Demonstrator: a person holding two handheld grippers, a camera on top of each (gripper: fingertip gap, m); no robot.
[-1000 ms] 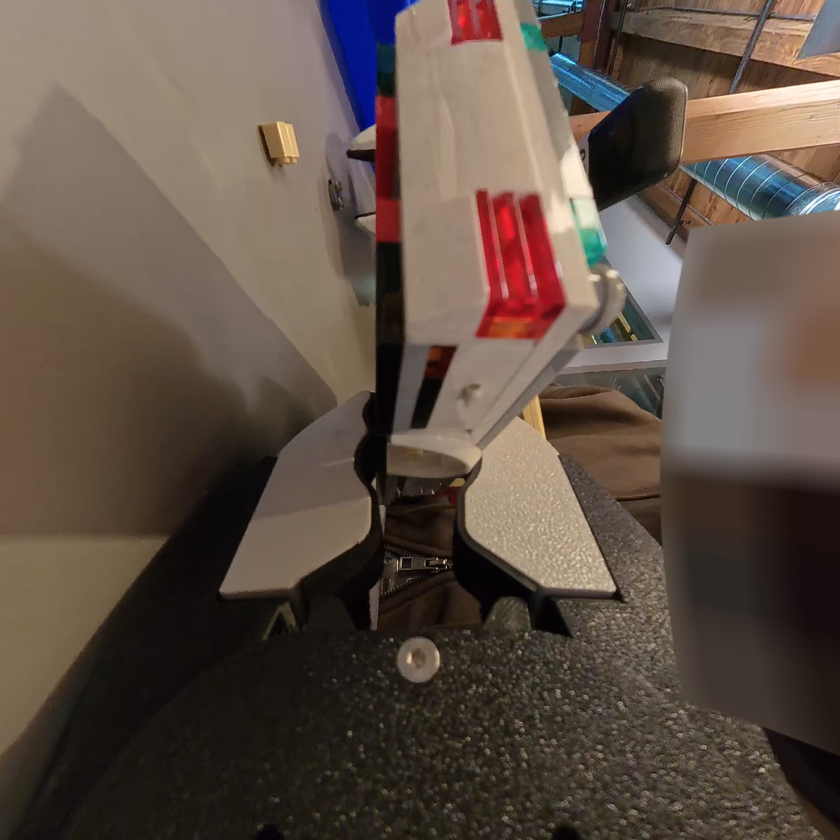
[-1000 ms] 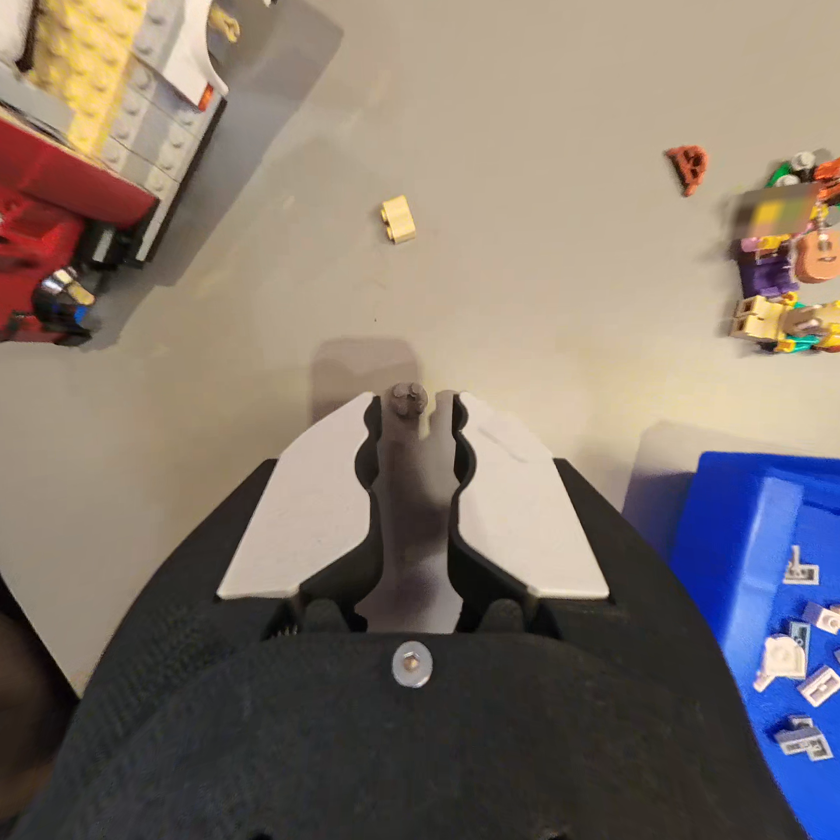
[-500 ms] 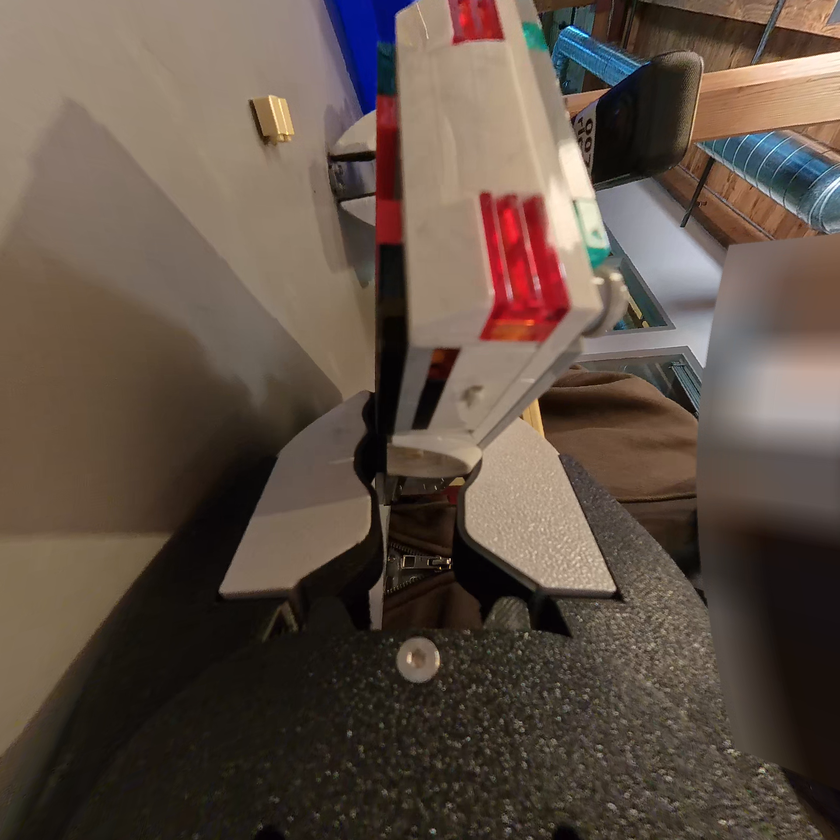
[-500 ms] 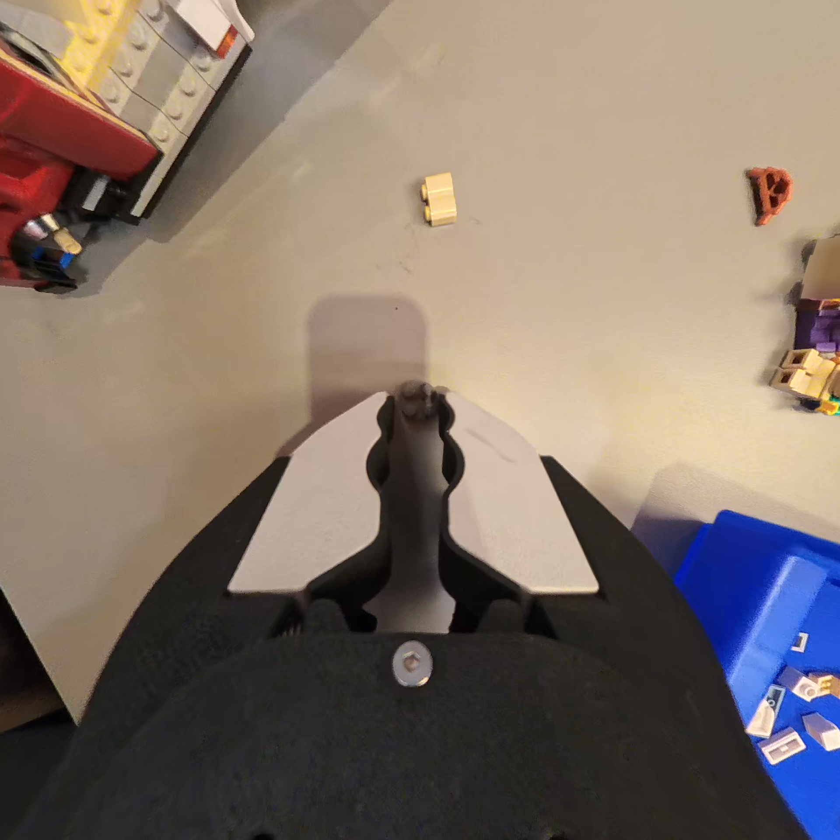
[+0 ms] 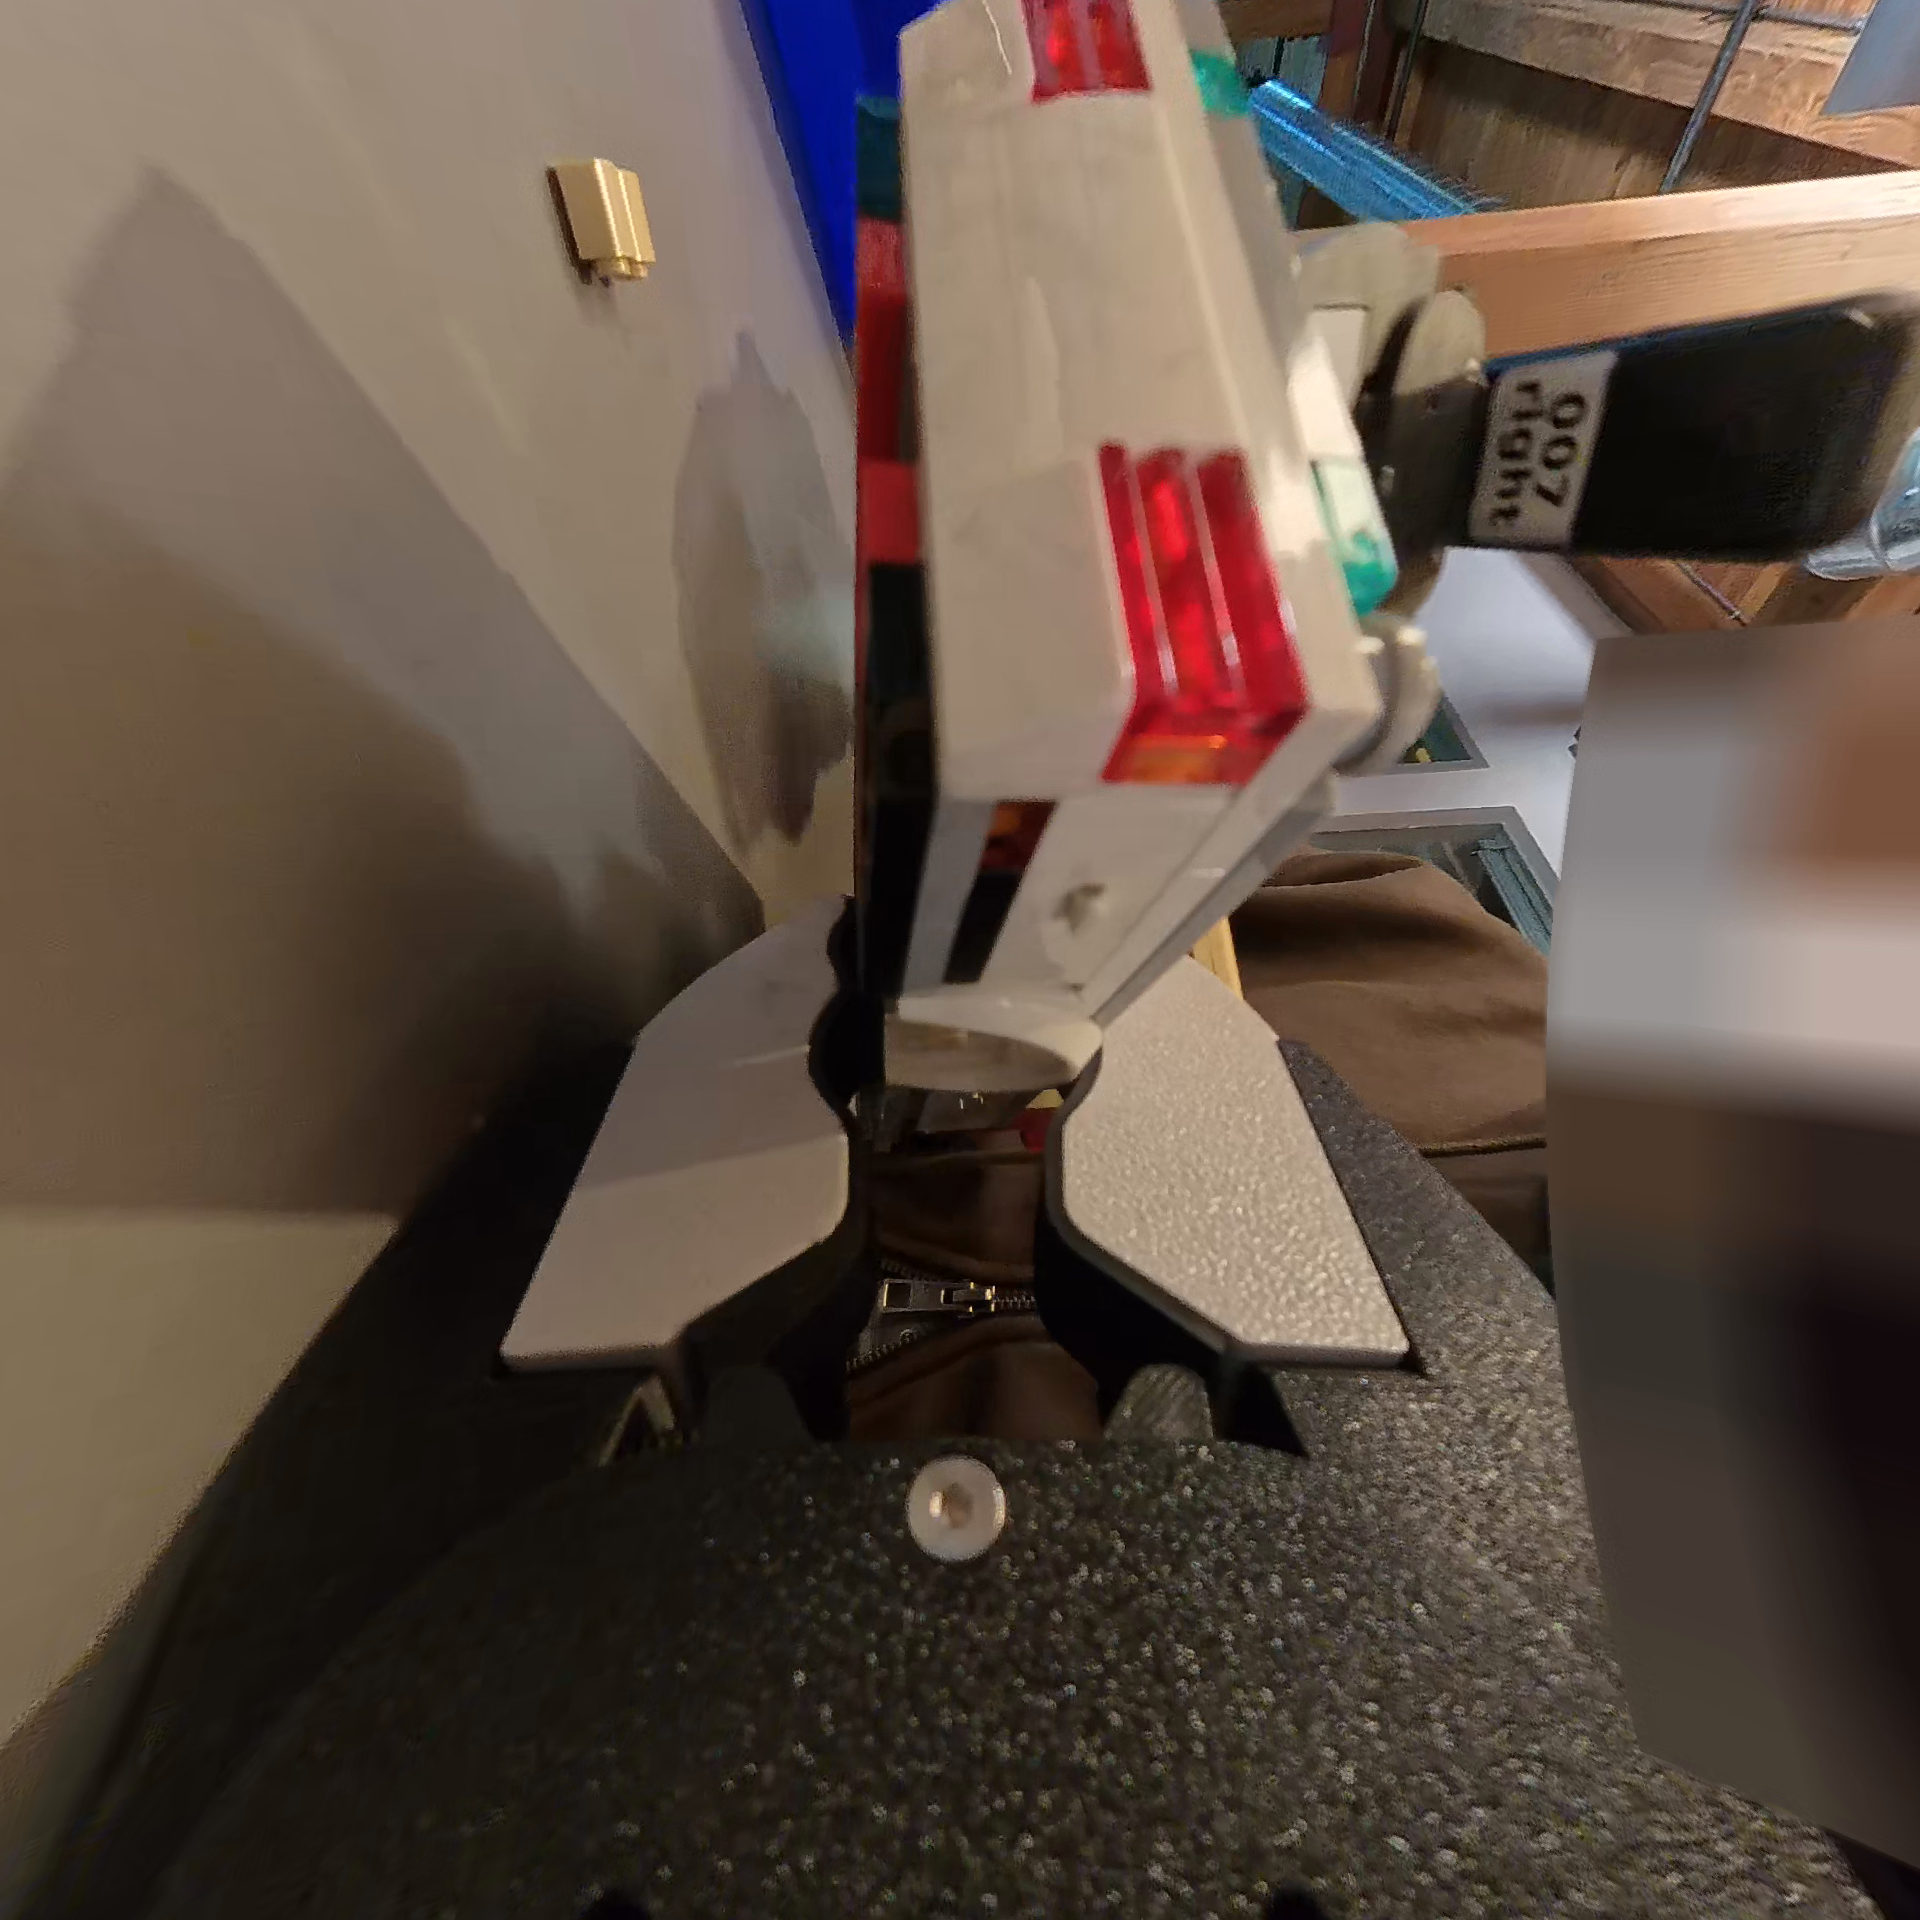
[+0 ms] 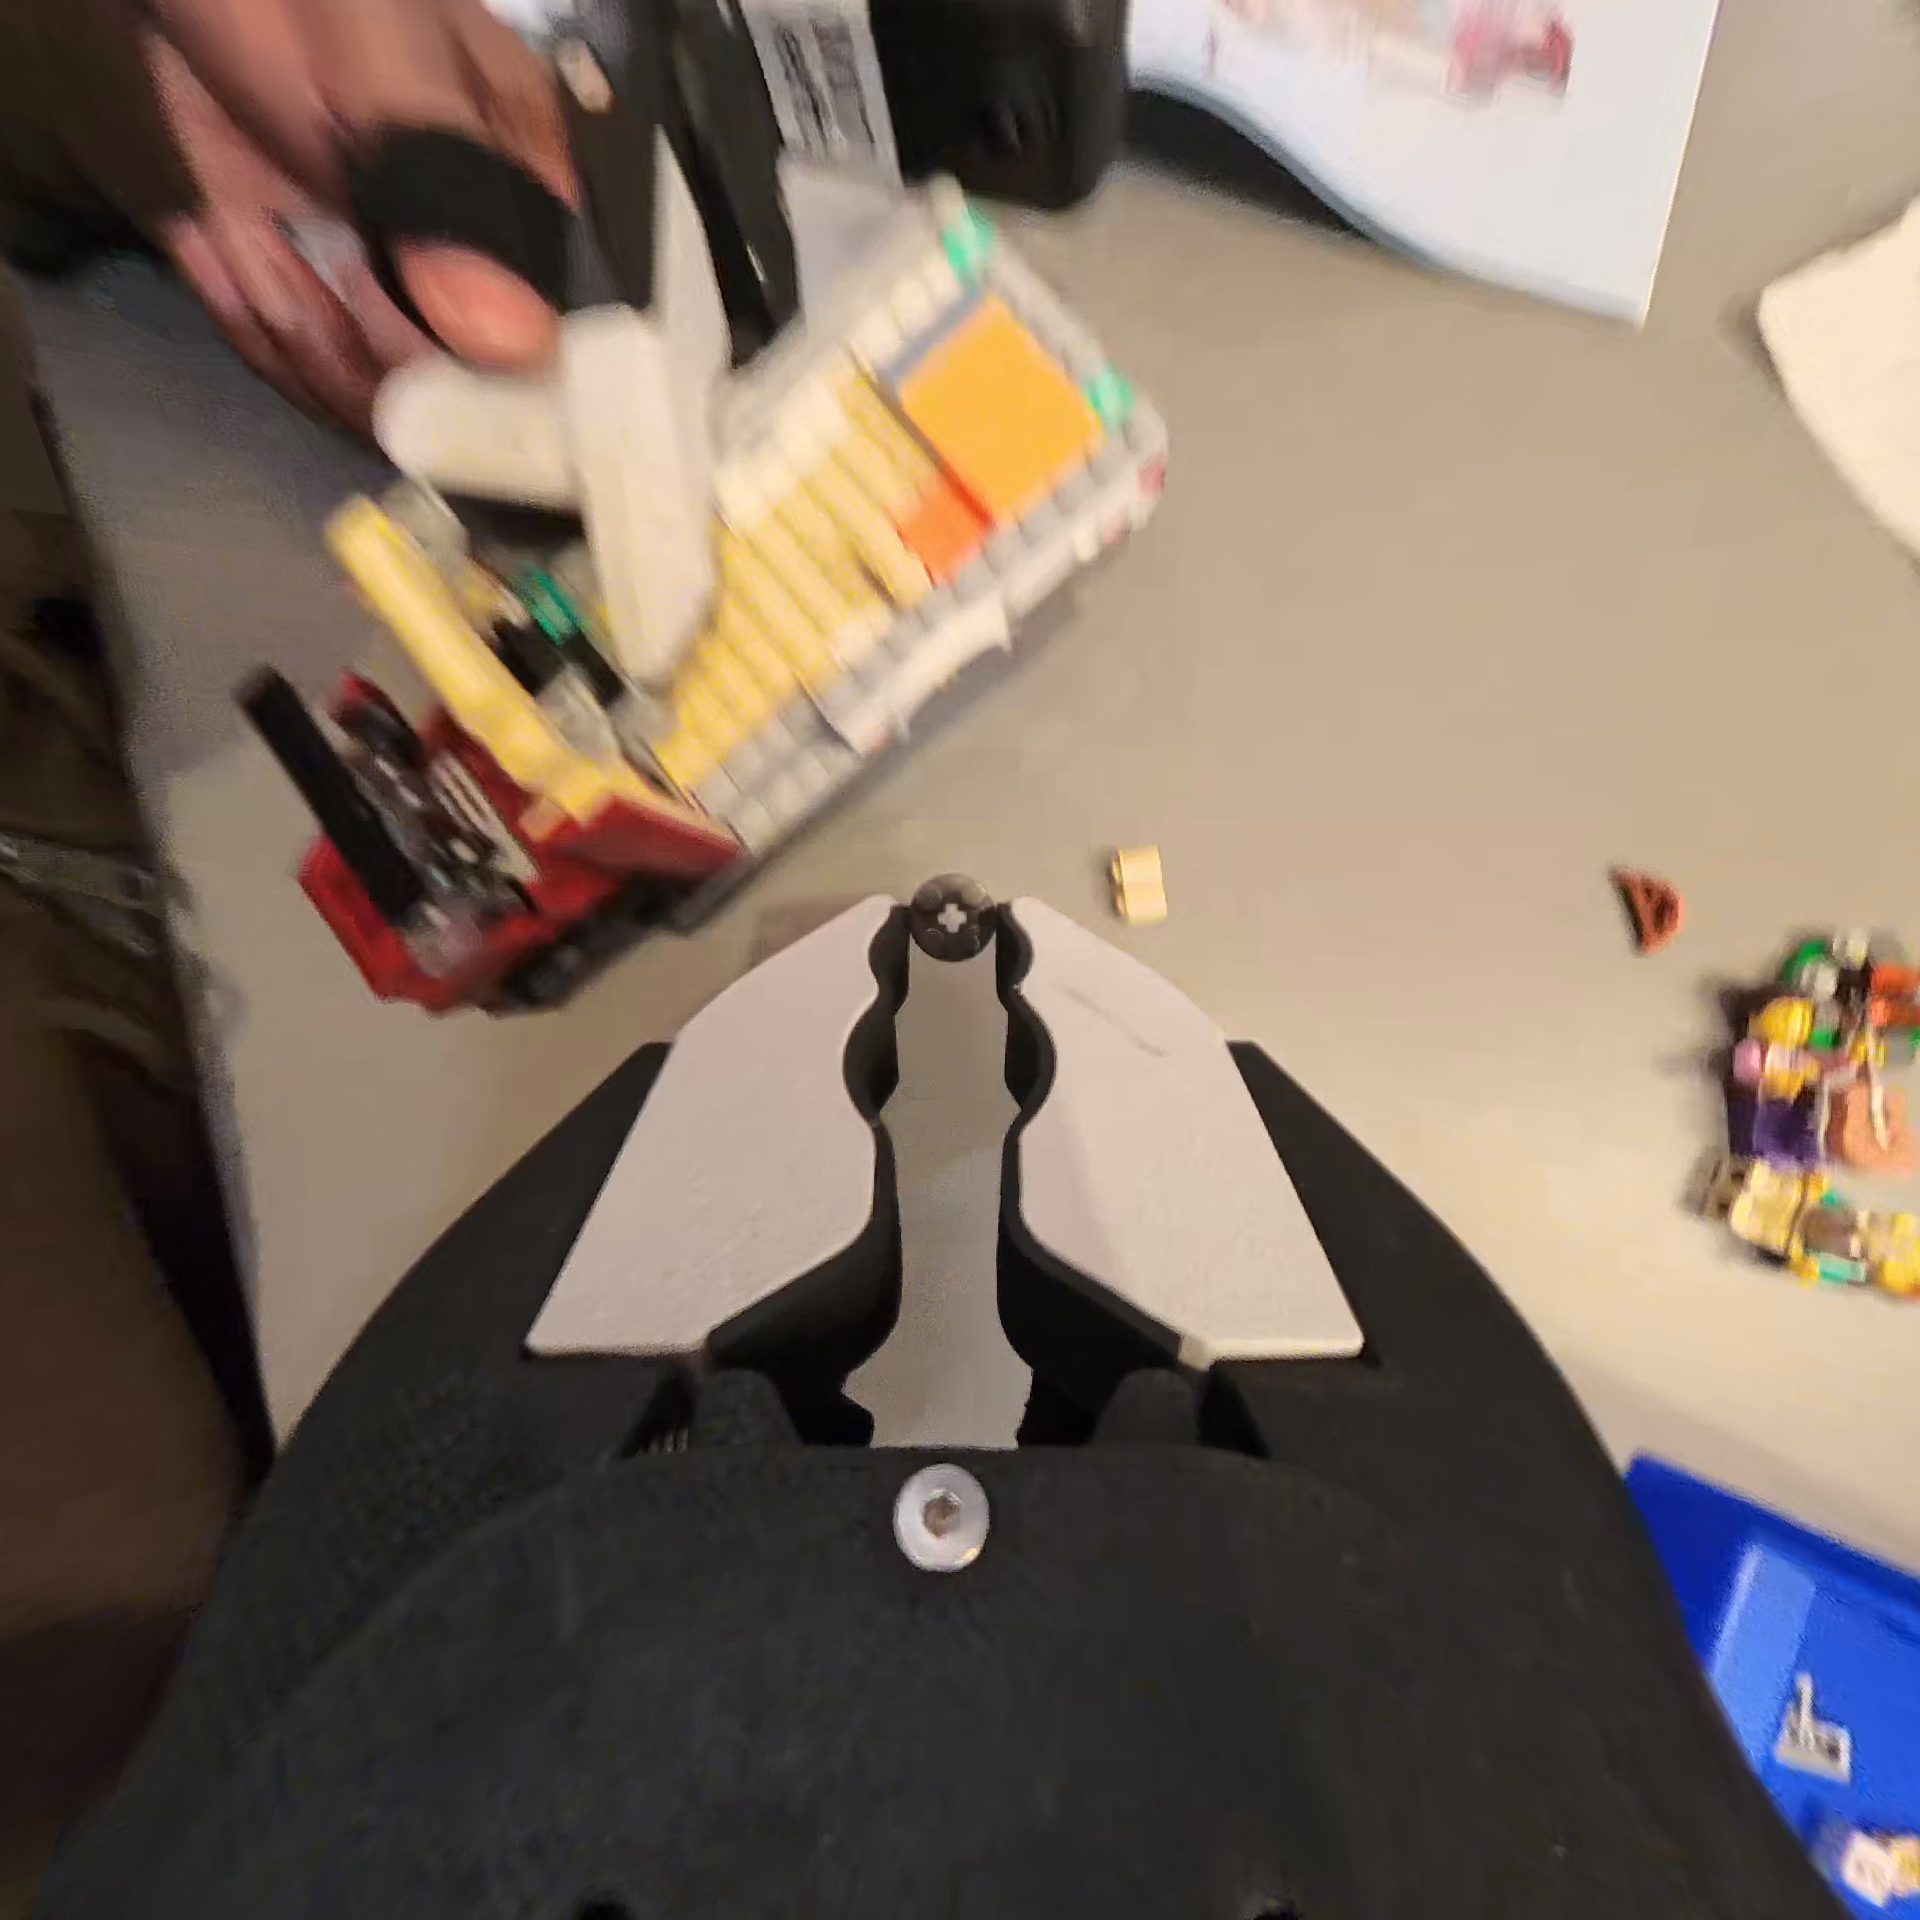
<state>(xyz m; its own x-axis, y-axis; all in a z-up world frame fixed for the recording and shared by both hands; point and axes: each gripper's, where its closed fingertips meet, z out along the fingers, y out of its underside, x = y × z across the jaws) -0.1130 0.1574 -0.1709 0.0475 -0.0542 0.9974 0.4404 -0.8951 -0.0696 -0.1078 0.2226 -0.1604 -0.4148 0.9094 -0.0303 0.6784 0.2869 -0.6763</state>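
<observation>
My left gripper [image 5: 961, 1023] is shut on a brick-built model vehicle [image 5: 1081, 499], white with red clear tiles and a black underside, and holds it up off the grey table [image 5: 312, 520]. In the right wrist view the same model [image 6: 790, 561] shows blurred at the upper left, with yellow, orange and red parts, next to a person's hand [image 6: 364, 197]. My right gripper [image 6: 951, 925] is shut on a small dark grey round piece [image 6: 950, 921] with a cross-shaped hole, held at the fingertips above the table. The right gripper also shows in the left wrist view [image 5: 1382, 416], close to the model's far side.
A small tan brick [image 6: 1140, 883] lies on the table just right of my right fingertips; it also shows in the left wrist view [image 5: 603, 218]. A brown piece [image 6: 1650, 909] and a heap of minifigure parts [image 6: 1818, 1112] lie at the right. A blue tray [image 6: 1808, 1683] with small pieces is at the lower right. Spacing between my two grippers at the tips: around 7 cm.
My right gripper closed on the dark round piece, lifted it from the table and swung left towards the model. My left gripper kept its hold on the model.
</observation>
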